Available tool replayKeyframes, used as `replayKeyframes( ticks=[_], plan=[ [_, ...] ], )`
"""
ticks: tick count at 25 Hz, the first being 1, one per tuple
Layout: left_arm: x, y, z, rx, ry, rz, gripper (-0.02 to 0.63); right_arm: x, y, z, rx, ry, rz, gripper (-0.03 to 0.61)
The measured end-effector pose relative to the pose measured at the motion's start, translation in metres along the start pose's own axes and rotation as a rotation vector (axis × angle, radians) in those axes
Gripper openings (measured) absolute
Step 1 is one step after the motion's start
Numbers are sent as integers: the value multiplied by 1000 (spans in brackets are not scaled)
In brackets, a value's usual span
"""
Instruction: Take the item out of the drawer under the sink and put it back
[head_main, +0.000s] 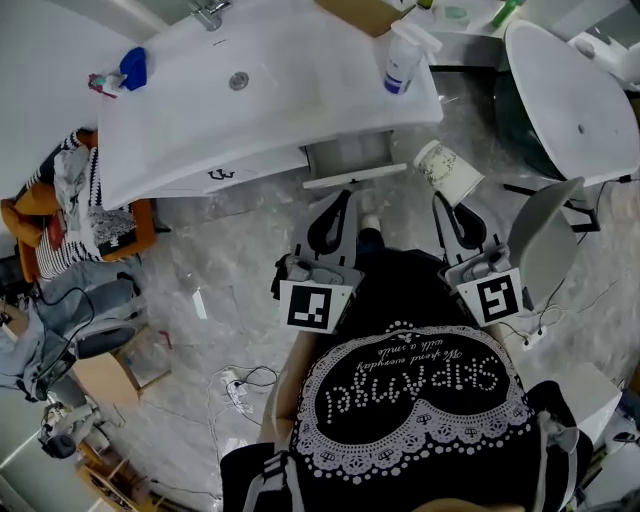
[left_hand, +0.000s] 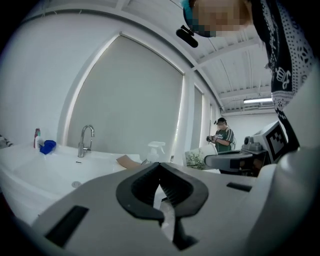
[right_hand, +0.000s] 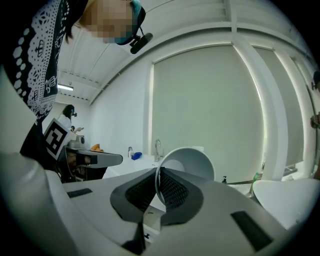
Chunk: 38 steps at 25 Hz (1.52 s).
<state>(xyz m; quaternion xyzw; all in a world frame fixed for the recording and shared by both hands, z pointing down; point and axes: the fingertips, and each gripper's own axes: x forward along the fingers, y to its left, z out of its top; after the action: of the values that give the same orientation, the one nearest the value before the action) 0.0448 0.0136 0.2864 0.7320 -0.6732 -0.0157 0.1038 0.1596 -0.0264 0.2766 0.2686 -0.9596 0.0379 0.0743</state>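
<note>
Now my right gripper (head_main: 440, 200) pinches the paper cup (head_main: 448, 172) by its rim, and it's out. Next, back into the open drawer (head_main: 350, 158) at nine o'clock. My left gripper (head_main: 346, 197) is closed and empty.

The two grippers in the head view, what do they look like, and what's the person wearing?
Both the left gripper and right gripper are pale grey with black ribbed pads, each carrying a cube with black-and-white square markers. The person wears a black top with white lace print.
</note>
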Motion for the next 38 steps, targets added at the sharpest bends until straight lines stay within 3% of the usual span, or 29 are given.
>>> replayKeyframes(
  ticks=[9,16,30,38],
  plan=[
    [3,-26,-8,164,40,-95,3,-2,8,-2,-9,5,30,23],
    [2,-31,-12,218,71,-111,3,1,16,-2,-19,5,68,23],
    [3,-28,-11,196,59,-88,3,4,18,-3,-26,9,83,23],
    [1,-24,-5,115,10,-70,3,3,14,-4,-15,12,70,23]
  ],
)
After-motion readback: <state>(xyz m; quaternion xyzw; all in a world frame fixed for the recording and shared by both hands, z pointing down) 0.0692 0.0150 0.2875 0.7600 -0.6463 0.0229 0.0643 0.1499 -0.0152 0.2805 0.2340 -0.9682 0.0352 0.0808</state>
